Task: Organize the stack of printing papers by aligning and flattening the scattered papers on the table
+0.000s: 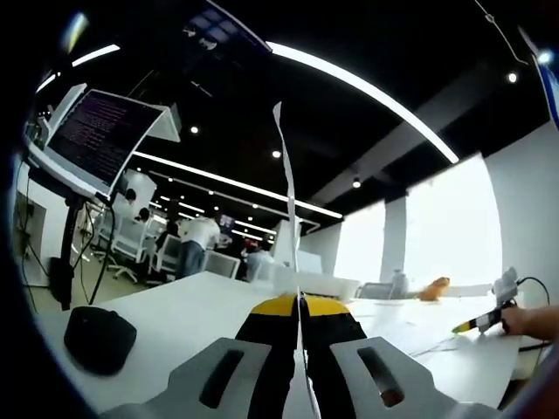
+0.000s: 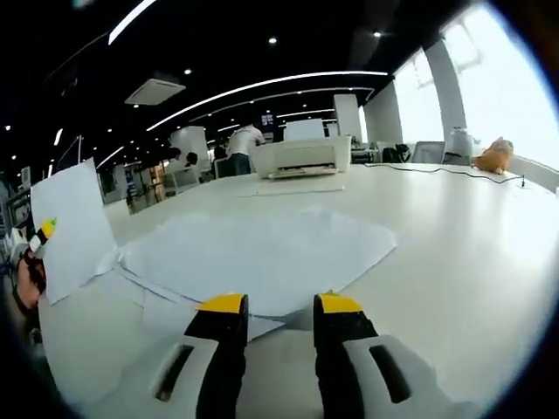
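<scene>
Two tools are at work over a white bench [image 2: 472, 253]. In the left gripper view, the left tool [image 1: 300, 305] has its yellow-tipped jaws pressed together on a single sheet of paper [image 1: 286, 188]. That sheet is seen edge-on, a thin white line rising from between the jaws toward the ceiling, so its long axis in this view runs straight up and away from the bench, with the top bending slightly to the left.

In the right gripper view, the same held sheet [image 2: 72, 227] shows its flat white face at the left, standing nearly upright, tilted a little, with its lower edge near the bench. The left tool [image 2: 39, 234] grips it at its left edge, and a hand sits just below.

The right tool [image 2: 281, 303] has its jaws parted with a clear gap between them and nothing in their hold. It hangs just over the near edge of the scattered papers [image 2: 262, 249], which lie flat on the bench in overlapping layers. Their corners point different ways, one toward the right, and the spread's long axis runs across the view from left to right.

Beyond the papers stands a white printer [image 2: 301, 155]. A black mouse [image 1: 99, 338] lies on the bench in the left gripper view, and a laptop [image 1: 103, 135] sits on a stand above it.
</scene>
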The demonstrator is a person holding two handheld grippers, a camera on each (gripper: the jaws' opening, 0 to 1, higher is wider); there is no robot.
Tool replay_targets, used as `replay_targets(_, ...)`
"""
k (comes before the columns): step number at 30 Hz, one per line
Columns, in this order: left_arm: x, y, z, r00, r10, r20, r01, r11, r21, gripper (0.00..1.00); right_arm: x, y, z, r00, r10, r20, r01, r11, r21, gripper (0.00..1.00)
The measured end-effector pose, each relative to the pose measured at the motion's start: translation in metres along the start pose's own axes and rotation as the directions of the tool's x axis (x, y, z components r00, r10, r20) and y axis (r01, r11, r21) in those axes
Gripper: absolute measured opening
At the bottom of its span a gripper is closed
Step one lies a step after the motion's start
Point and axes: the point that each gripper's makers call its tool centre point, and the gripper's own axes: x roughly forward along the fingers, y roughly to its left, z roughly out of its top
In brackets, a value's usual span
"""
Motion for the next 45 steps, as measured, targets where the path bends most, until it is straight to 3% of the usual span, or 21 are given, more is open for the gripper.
replay_targets(8, 0.000, 0.000, 0.000, 1.000, -0.002, -0.003, 0.002, 1.000, 0.000, 0.06, 0.001, -0.005, -0.003, 1.000, -0.025, -0.018, 0.024, 0.999, -0.044, 0.10)
replay_targets(15, 0.000, -0.002, -0.001, 1.000, -0.004, -0.006, 0.004, 1.000, 0.001, 0.06, -0.003, -0.006, 0.001, 1.000, -0.017, 0.000, 0.017, 0.999, -0.035, 0.02)
replay_targets(33, 0.000, -0.004, 0.002, 1.000, -0.016, 0.008, 0.016, 1.000, -0.018, 0.09, -0.018, -0.001, 0.027, 0.987, 0.052, 0.151, -0.062, 0.996, 0.060, 0.00)
replay_targets(38, -0.001, -0.003, 0.003, 1.000, -0.014, 0.015, 0.014, 1.000, -0.027, 0.10, -0.018, -0.002, 0.028, 0.986, 0.050, 0.160, -0.063, 0.995, 0.075, 0.00)
replay_targets(45, 0.000, -0.005, 0.002, 1.000, -0.017, 0.008, 0.017, 1.000, -0.017, 0.10, -0.024, -0.002, 0.041, 0.971, 0.075, 0.229, -0.108, 0.985, 0.135, 0.00)
